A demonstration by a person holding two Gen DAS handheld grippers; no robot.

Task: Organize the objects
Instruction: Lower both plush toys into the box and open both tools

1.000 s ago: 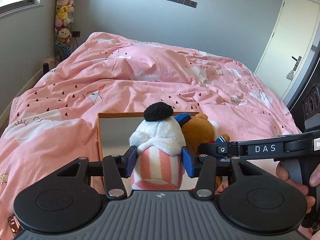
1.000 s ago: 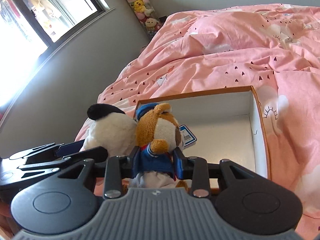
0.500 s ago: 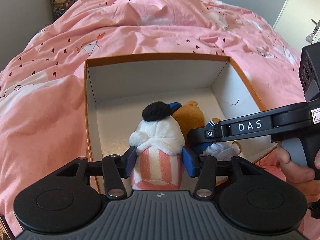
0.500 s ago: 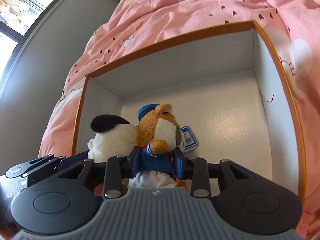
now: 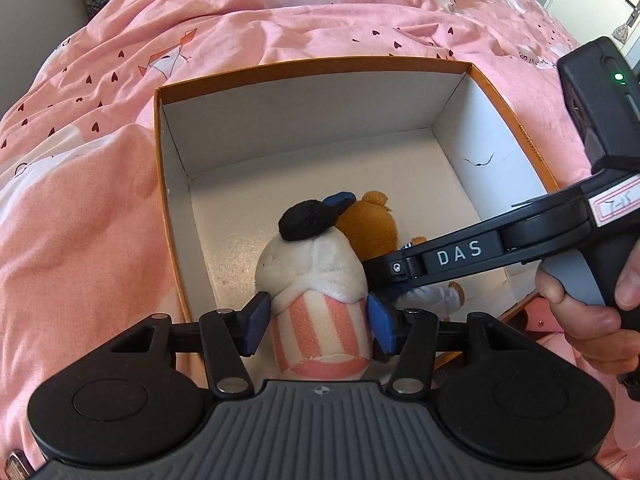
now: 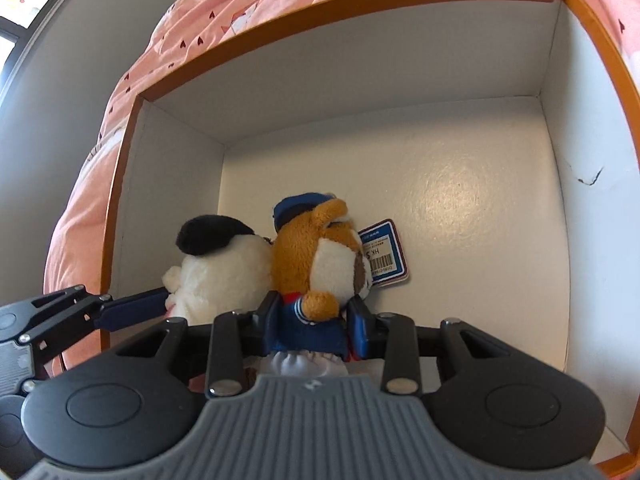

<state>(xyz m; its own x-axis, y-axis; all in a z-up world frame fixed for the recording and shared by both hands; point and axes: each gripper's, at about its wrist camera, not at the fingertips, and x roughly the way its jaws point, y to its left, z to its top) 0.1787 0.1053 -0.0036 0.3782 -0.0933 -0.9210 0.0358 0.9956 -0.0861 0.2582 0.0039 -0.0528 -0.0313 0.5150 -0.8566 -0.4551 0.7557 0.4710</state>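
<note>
Both toys are down inside the orange-rimmed box (image 5: pixel 516 128) on the pink-quilted bed (image 5: pixel 100 208), side by side and touching. The left gripper (image 5: pixel 318 322) has just been opening its jaws: the striped white plush with the black cap (image 5: pixel 316 276) sits between them, the left pad now clear of it. The right gripper (image 6: pixel 316 320) keeps its jaws narrow, clamped on the blue jacket of the brown bear in a sailor cap (image 6: pixel 320 256), hang tag (image 6: pixel 384 256) against the box floor. This looks like the release step. Next: free the bear, lift both grippers straight out without snagging plush.
</note>
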